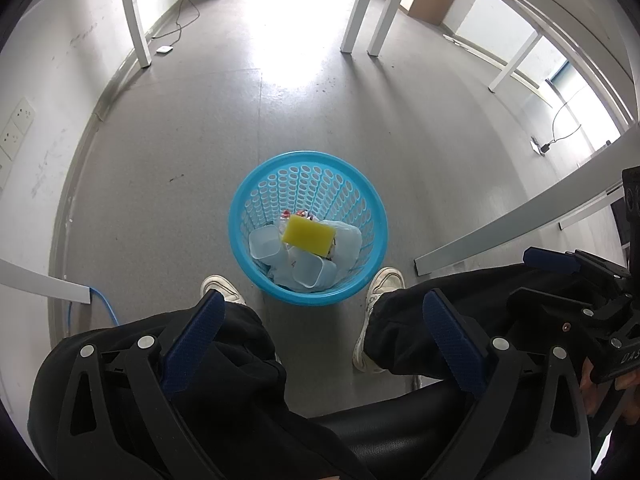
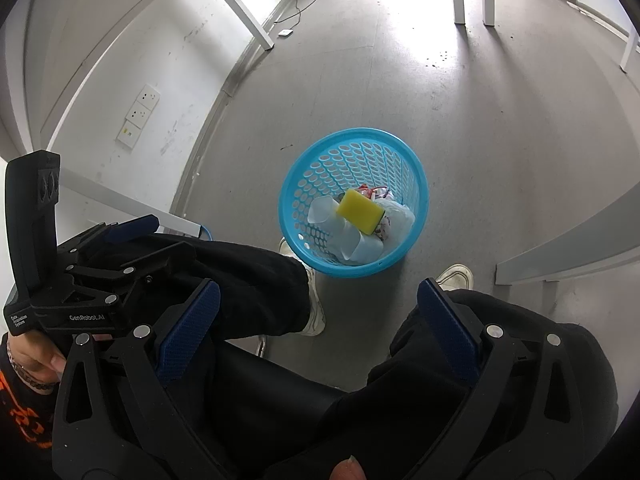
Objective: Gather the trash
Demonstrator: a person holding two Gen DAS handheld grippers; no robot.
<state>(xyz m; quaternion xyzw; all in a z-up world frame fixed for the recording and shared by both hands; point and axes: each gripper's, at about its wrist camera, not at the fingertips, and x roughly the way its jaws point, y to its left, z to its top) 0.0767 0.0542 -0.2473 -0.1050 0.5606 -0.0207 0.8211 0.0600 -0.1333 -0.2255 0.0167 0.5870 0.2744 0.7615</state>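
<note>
A blue perforated basket stands on the grey floor between a seated person's white shoes. Inside it a yellow sponge lies on top of several clear plastic cups and crumpled wrappers. My left gripper hovers open and empty above the person's knees, short of the basket. In the right wrist view the same basket, sponge and cups show. My right gripper is open too, with nothing between its fingers. Each gripper shows at the edge of the other's view: right gripper, left gripper.
The person's legs in black trousers and white shoes flank the basket. White table legs and a low white rail stand around. Cables and wall sockets line the left wall; a blue cable runs on the floor.
</note>
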